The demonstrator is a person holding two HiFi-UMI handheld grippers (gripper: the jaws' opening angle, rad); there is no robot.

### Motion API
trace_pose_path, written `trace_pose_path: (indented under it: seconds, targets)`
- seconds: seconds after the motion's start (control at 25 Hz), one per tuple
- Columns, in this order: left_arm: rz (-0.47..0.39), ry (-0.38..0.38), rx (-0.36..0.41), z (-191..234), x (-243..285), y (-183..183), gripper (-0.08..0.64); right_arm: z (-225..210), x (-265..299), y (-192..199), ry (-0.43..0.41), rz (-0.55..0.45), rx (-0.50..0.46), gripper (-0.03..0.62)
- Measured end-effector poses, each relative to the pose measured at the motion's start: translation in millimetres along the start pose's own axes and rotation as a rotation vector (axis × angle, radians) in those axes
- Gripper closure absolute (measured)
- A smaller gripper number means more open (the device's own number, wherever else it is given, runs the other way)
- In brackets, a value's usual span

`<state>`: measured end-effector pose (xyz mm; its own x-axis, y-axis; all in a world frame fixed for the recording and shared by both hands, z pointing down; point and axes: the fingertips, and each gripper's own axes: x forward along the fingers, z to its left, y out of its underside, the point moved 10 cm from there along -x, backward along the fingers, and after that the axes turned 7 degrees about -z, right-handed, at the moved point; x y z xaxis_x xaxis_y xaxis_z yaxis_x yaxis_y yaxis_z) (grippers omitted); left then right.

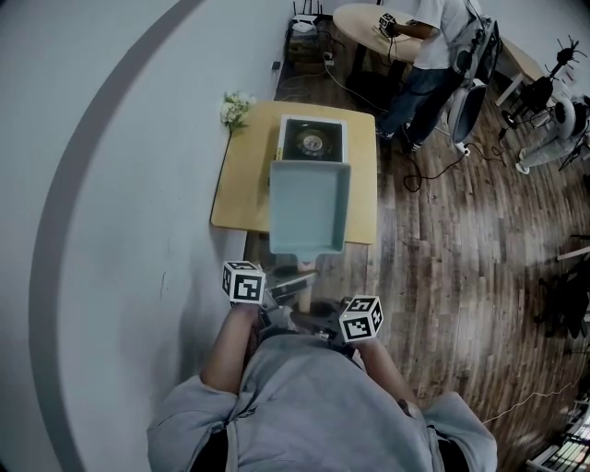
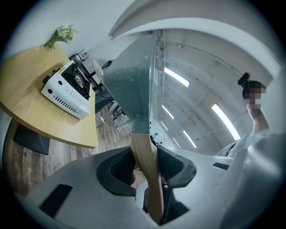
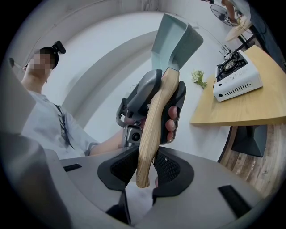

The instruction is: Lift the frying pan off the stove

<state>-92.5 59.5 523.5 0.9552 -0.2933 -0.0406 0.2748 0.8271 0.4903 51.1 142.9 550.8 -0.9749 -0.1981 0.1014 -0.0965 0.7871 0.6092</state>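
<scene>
A square teal frying pan (image 1: 310, 205) with a wooden handle (image 1: 305, 275) hangs in the air, over the near side of the wooden table (image 1: 240, 189) in the head view. The white portable stove (image 1: 312, 140) stands behind it with its burner bare. My left gripper (image 1: 281, 293) and right gripper (image 1: 323, 321) are both shut on the handle, left nearer the pan. In the left gripper view the handle (image 2: 144, 147) runs between the pads of the left gripper (image 2: 145, 167) up to the pan (image 2: 132, 85). The right gripper (image 3: 145, 167) clamps the handle's end (image 3: 144, 165).
A small bunch of white flowers (image 1: 235, 109) lies at the table's far left corner. A person (image 1: 429, 55) stands at a round table (image 1: 369, 23) at the back, with cables on the wooden floor (image 1: 442, 240). Equipment (image 1: 558, 120) stands at the far right.
</scene>
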Motion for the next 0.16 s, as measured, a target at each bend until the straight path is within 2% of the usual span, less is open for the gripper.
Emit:
trace_pose_path:
  seconds: [0.16]
  targets:
    - [0.008, -0.002, 0.004, 0.4, -0.4, -1.6, 0.423, -0.7, 2.1, -0.7, -0.002, 0.003, 0.002, 0.491]
